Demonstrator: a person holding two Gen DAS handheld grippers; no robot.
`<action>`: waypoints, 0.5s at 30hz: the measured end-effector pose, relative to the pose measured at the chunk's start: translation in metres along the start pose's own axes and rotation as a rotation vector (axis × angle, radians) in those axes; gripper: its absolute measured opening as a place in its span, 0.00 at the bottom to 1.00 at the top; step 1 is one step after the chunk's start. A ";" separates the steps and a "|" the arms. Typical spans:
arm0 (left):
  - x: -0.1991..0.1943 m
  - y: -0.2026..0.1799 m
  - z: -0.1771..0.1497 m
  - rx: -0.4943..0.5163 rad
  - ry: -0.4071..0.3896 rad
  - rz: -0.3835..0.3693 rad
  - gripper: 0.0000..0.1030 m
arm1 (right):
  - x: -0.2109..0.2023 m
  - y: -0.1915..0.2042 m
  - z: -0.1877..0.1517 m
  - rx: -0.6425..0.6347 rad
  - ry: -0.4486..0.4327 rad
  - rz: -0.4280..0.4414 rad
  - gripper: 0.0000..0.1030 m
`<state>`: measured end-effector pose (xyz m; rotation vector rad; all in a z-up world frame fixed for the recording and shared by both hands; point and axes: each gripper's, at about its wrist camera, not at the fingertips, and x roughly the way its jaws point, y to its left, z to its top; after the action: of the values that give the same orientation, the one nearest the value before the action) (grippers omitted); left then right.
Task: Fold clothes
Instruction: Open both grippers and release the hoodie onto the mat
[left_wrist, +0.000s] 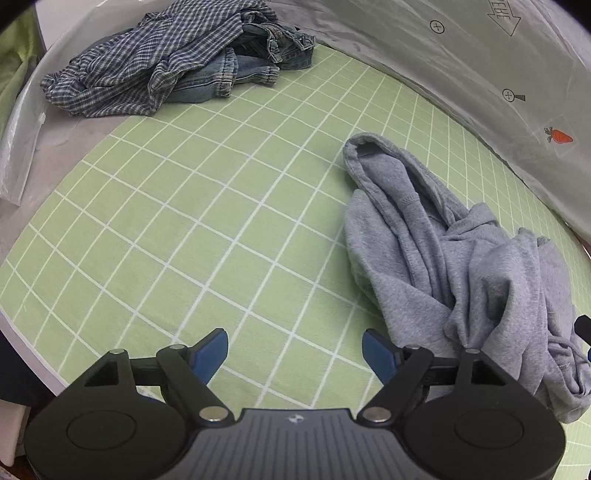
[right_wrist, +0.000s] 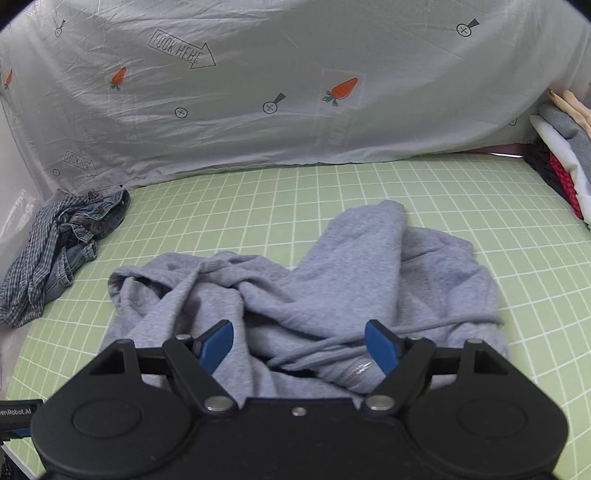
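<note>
1. Spread wide and holding nothing, the right gripper (right_wrist: 299, 345) hangs over the crumpled grey hoodie (right_wrist: 332, 280), whose drawstring (right_wrist: 369, 336) runs between its blue fingertips (right_wrist: 218, 343).
2. Equally spread and empty, the left gripper (left_wrist: 295, 350) sits above bare green checked sheet (left_wrist: 207, 229), the grey hoodie (left_wrist: 443, 251) just to its right.
3. Near the sheet's far left corner lie a plaid shirt (left_wrist: 140, 70) and jeans (left_wrist: 251, 62), bunched together.
4. Folded clothes (right_wrist: 565, 147) are stacked at the far right edge.

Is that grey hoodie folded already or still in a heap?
Still in a heap. The grey hoodie lies crumpled on the green checked sheet, hood and drawstring loose, with no flat folds.
</note>
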<state>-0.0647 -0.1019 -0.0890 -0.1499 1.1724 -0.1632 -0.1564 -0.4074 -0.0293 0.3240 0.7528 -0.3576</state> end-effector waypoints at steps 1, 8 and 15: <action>-0.001 0.006 0.003 0.016 -0.006 -0.004 0.78 | -0.002 0.009 -0.005 0.008 -0.004 0.003 0.77; 0.003 0.047 0.017 0.118 -0.005 -0.034 0.81 | -0.001 0.058 -0.055 0.091 0.000 -0.023 0.71; 0.008 0.069 0.016 0.180 0.022 -0.068 0.85 | 0.027 0.073 -0.099 0.200 0.135 -0.076 0.72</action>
<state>-0.0437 -0.0353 -0.1043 -0.0294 1.1693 -0.3300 -0.1664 -0.3069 -0.1053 0.5124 0.8649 -0.4874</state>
